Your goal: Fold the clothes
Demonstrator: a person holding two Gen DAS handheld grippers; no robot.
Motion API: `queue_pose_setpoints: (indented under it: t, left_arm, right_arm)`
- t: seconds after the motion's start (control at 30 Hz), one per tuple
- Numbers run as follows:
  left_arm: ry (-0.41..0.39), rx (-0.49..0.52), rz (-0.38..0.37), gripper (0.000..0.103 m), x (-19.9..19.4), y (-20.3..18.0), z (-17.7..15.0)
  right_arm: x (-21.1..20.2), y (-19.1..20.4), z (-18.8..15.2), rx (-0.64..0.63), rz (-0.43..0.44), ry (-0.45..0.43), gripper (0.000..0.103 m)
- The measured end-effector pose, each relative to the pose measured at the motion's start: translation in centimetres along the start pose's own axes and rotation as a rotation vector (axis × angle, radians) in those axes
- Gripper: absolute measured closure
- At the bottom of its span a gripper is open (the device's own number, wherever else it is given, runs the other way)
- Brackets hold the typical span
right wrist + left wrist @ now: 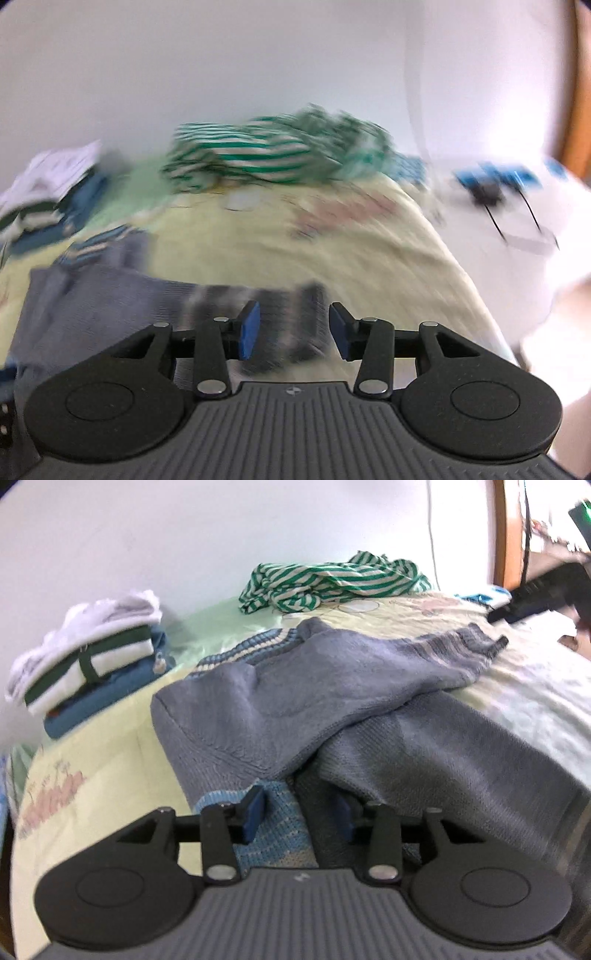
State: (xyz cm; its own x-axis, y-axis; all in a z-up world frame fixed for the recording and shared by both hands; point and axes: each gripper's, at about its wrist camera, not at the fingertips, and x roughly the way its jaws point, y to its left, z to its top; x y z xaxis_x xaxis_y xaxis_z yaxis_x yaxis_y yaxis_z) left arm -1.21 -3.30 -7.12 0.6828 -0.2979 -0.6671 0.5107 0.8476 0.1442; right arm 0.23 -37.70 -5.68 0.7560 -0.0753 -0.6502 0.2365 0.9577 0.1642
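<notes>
Grippers are working a grey-blue knit sweater (295, 686) lying on the bed (103, 760); the left gripper (301, 812) is standing half open astride its hem, the right gripper (293, 328) gaping empty above a sleeve cuff. Soft, floppy knit is likely handling best pinched at ribbed edges

bare quilt (369, 258) right of sweater (332, 686).
</notes>
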Motion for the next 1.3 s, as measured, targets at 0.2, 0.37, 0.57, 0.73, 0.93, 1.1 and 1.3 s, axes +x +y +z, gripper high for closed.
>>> queue_pose_setpoints:
  t: [0.2,0.37,0.57,0.73,0.93,1.1,1.3]
  left_arm:
    - [0.005,0.008,0.014,0.047,0.1,-0.1,0.2]
    - [0.034,-0.006,0.063,0.045,0.2,-0.6,0.8]
    - [0.068,-0.055,0.119,0.046,0.1,-1.8,1.7]
    - [0.07,-0.046,0.155,0.042,0.0,-3.8,2.4]
    - [0.097,-0.037,0.21,0.035,0.6,-5.1,2.3]
    - [0.121,-0.095,0.238,0.034,-1.3,-4.3,2.4]
    - [0.129,-0.105,0.261,0.026,-7.8,-5.9,0.6]
  right_arm:
    - [2.5,0.0,-1.1,0.098,0.003,0.005,0.056]
    - [3.4,1.1,-0.9,0.01,0.009,-0.013,0.086]
    - [2.2,-0.4,2.2,0.019,0.094,-0.073,0.09]
    - [2.1,-2.7,4.7,0.056,0.114,-0.127,0.093]
    - [1.3,-4.1,4.4,0.087,0.158,-0.23,0.094]
    - [4.9,-3.8,3.4,0.056,0.127,-0.064,0.094]
    - [6.2,-4.0,2.7,0.027,0.155,-0.011,0.088]
